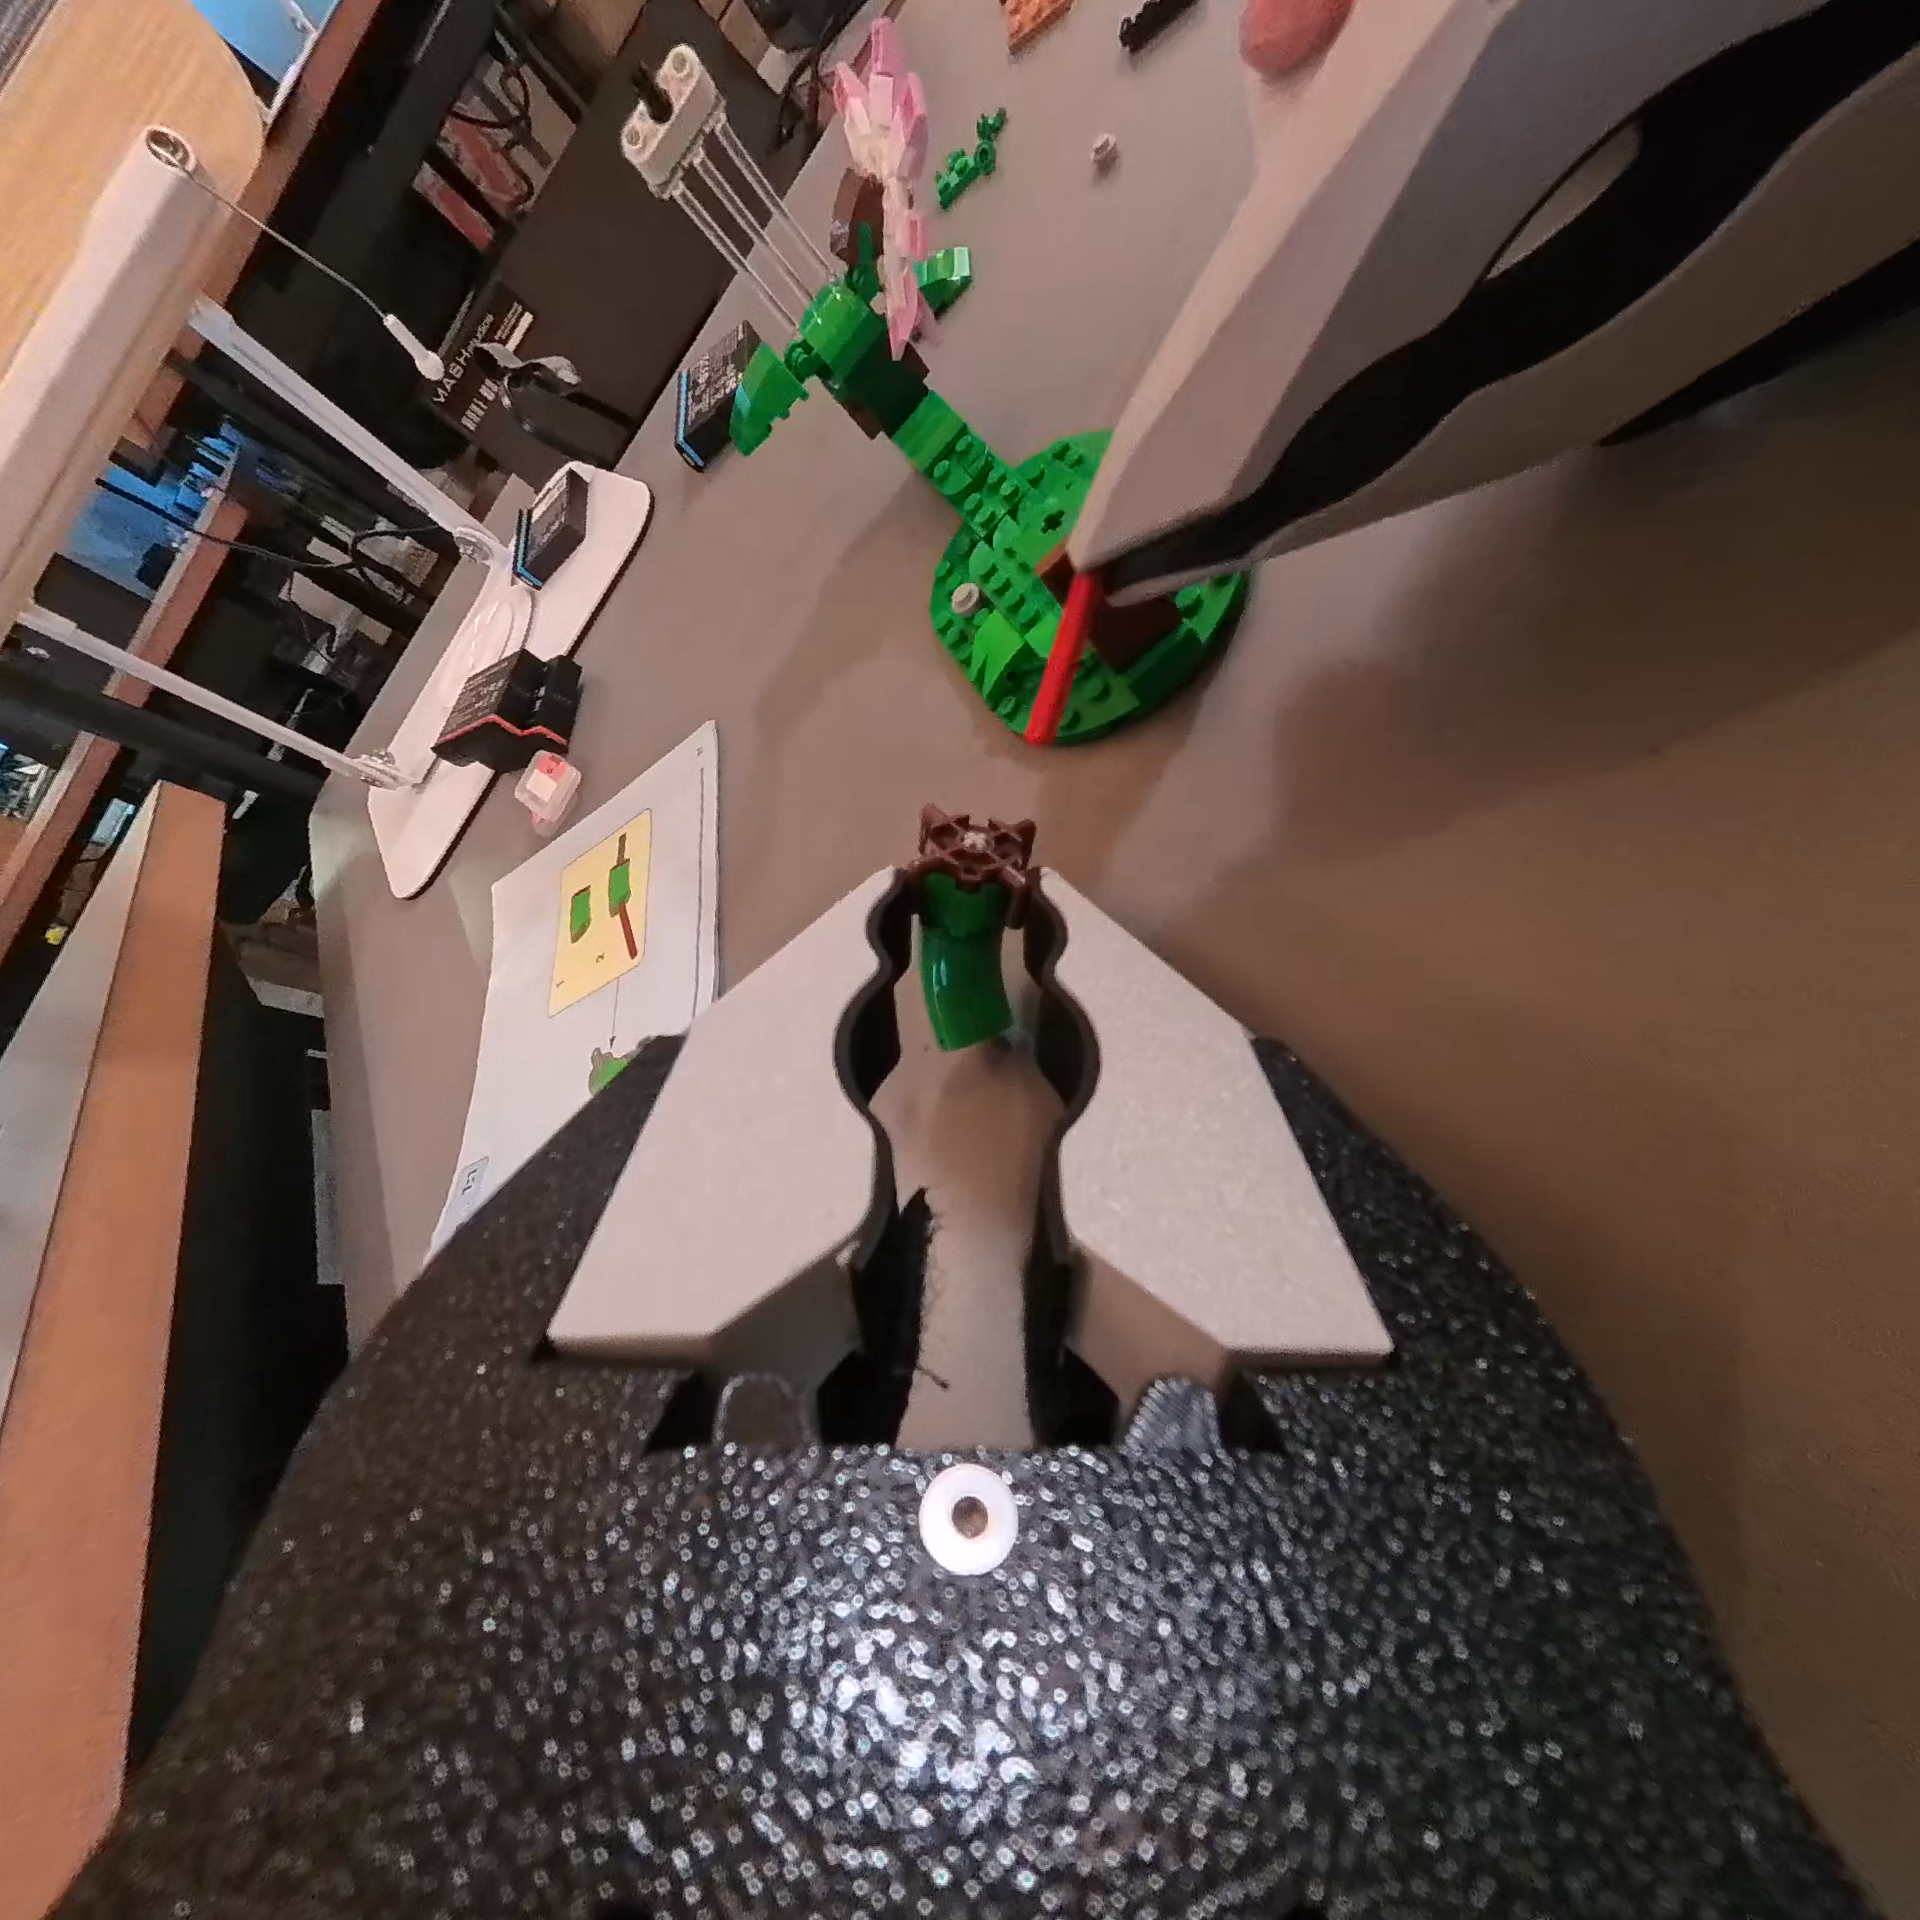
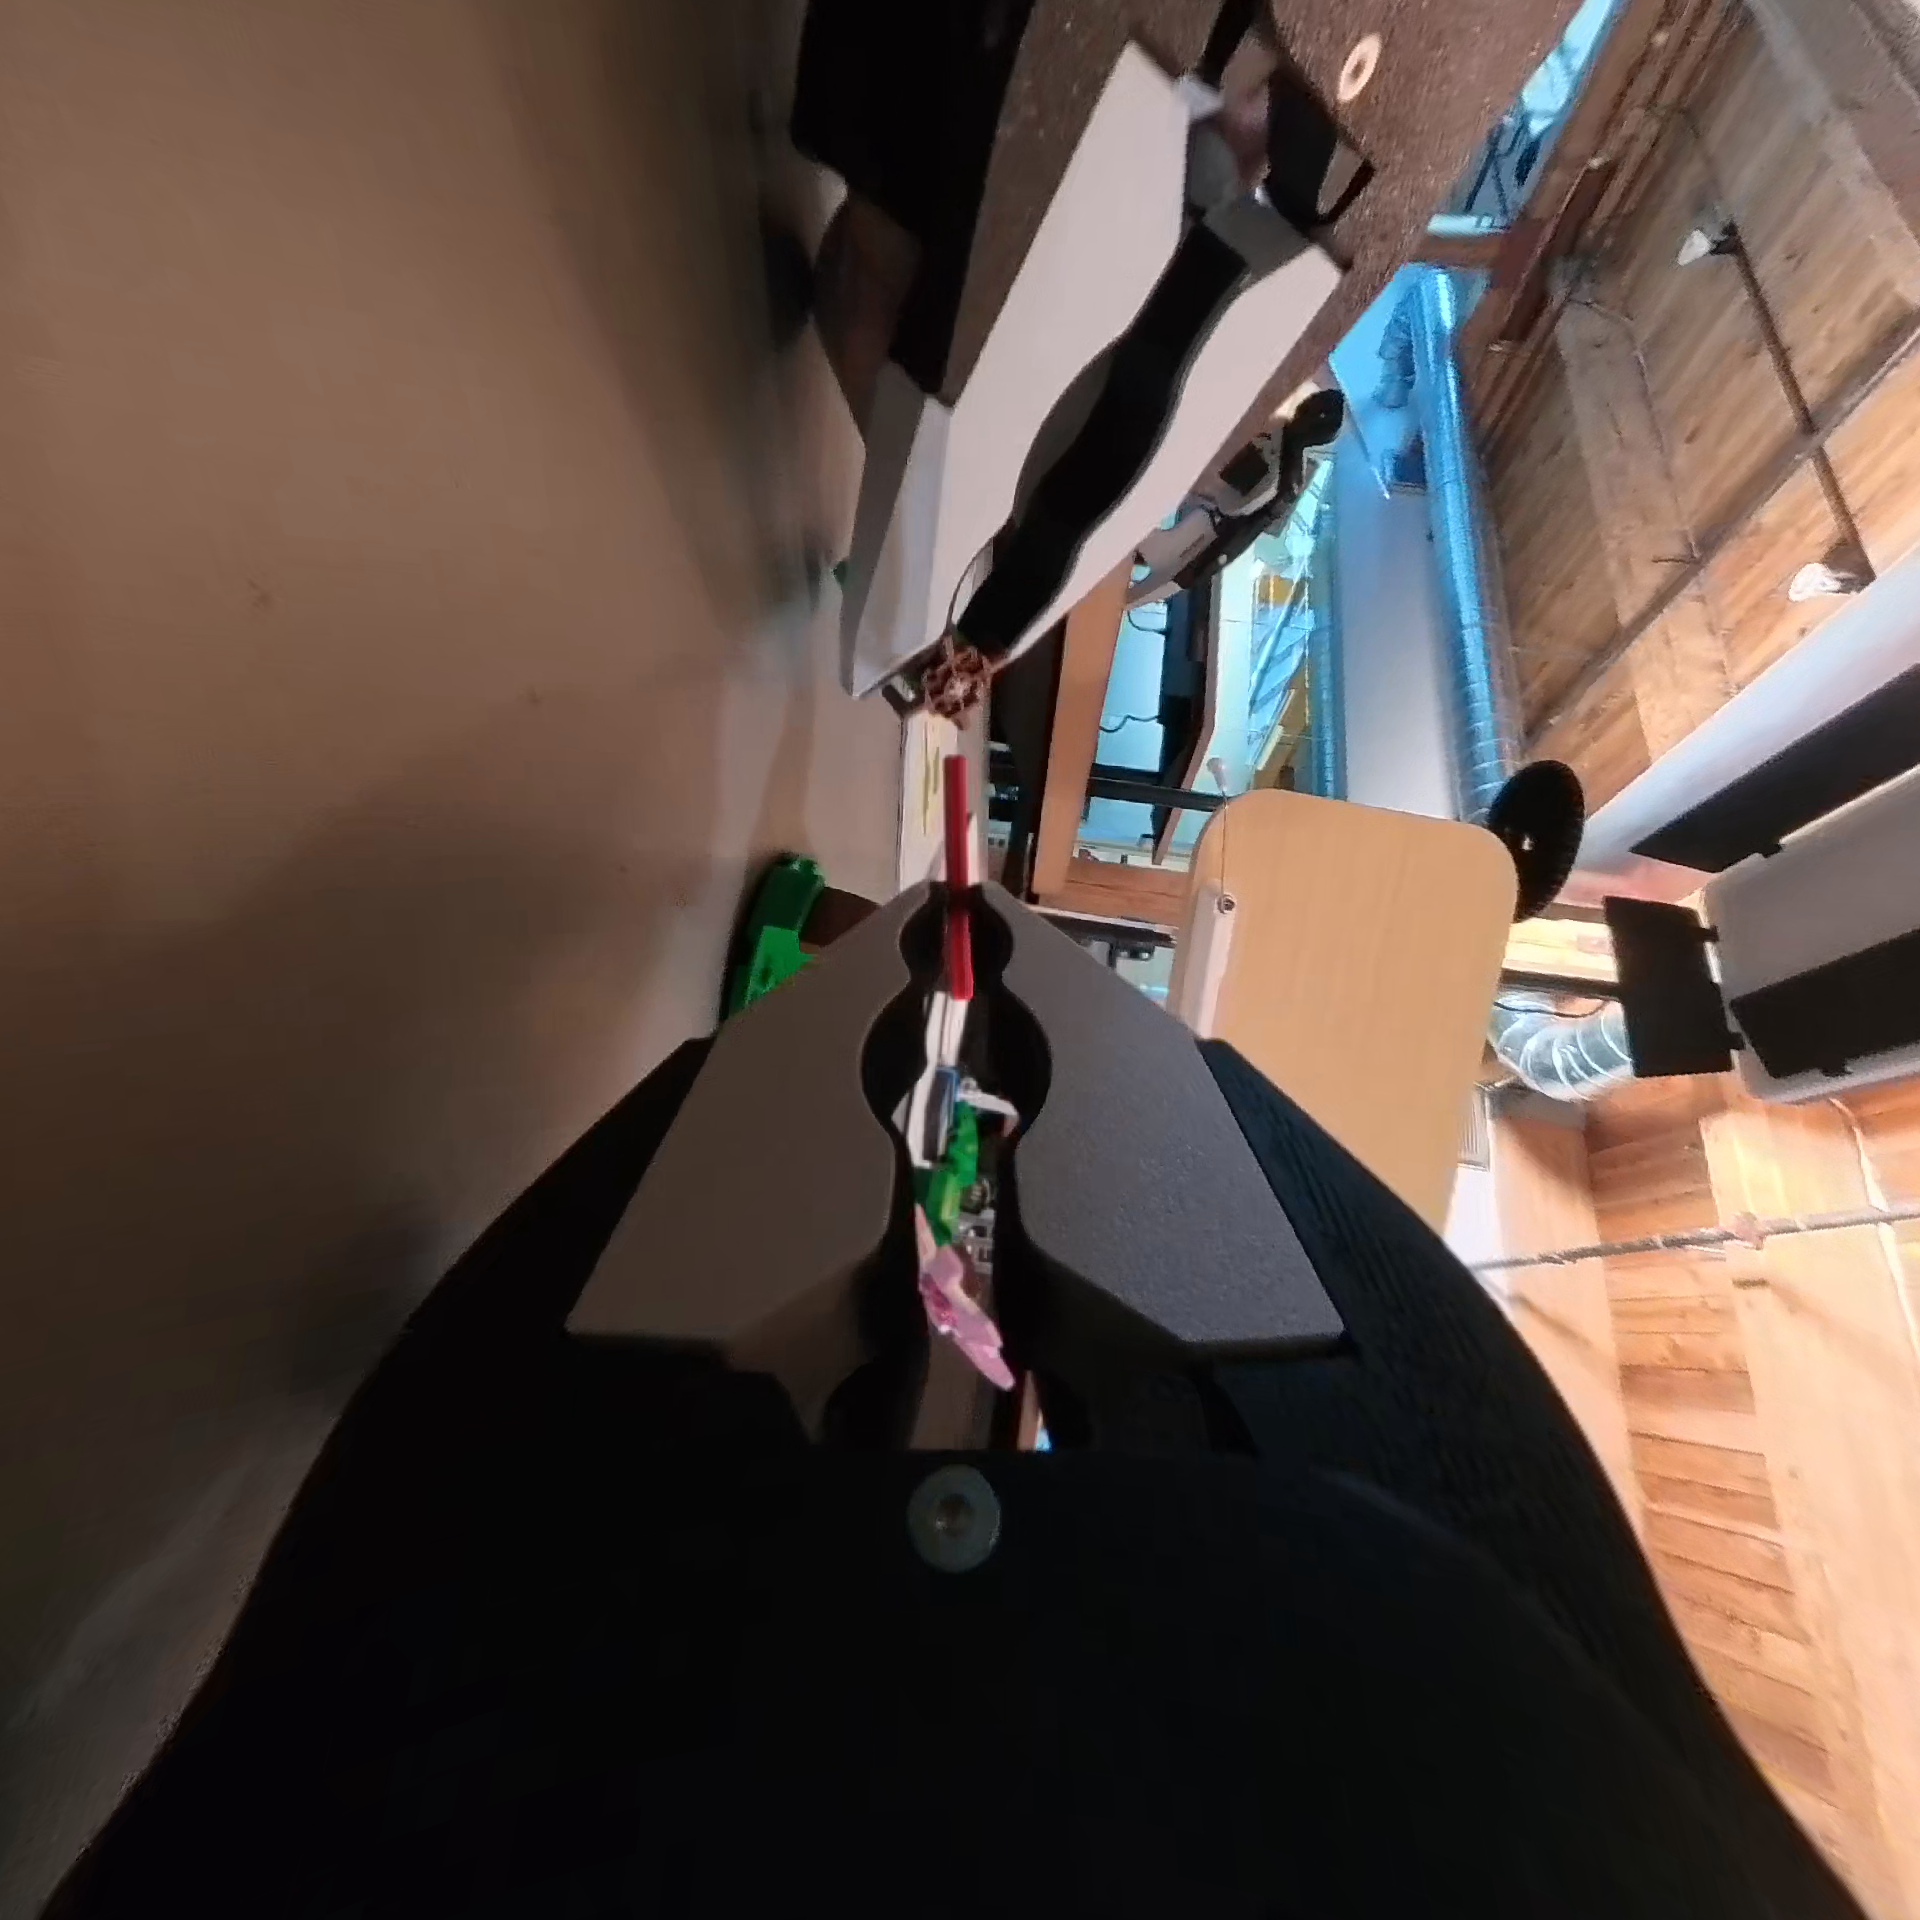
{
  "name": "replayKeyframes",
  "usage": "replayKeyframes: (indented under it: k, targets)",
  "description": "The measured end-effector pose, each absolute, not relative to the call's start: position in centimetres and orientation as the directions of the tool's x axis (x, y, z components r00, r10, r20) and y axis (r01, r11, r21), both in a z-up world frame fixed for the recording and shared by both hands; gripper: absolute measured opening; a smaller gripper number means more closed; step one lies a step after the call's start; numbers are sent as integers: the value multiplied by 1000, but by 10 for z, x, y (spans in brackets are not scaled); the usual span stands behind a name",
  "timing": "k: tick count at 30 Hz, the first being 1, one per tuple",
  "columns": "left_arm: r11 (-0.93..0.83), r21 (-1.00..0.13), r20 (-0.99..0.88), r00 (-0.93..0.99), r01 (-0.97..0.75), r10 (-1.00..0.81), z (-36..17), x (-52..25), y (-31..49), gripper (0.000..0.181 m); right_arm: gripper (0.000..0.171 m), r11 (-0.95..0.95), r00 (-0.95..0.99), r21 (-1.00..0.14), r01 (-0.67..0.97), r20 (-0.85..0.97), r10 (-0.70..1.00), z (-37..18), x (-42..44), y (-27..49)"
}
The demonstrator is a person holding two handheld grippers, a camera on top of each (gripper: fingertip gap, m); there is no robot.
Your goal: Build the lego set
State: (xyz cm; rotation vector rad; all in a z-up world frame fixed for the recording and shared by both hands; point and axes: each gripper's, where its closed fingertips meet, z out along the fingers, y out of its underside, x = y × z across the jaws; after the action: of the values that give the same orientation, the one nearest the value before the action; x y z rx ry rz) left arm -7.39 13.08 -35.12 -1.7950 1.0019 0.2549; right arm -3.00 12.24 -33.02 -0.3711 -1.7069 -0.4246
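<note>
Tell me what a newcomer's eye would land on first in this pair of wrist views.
First the left claw, shut on a curved green stem capped with a brown star-shaped piece, at the middle of the left wrist view. Next the red rod pinched in the right claw, in front of the round green base further up the grey table. Behind the base, a pink and green flower build lies on the table.

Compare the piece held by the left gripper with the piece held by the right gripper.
The green stem in the left gripper is short, curved and capped by a brown star piece; the red rod in the right gripper is thin, straight and plain. Both are clamped at the gripper tips.
</note>
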Motion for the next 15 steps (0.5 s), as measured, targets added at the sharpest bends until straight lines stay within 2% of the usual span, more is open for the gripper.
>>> replayKeyframes:
  k: [15]
  targets:
    - [-133, -682, -564, 634, -719, -529, -351, -72, 130, 19, 1, 874, -180, 91, 478, 984, -5, -331, -33, 123]
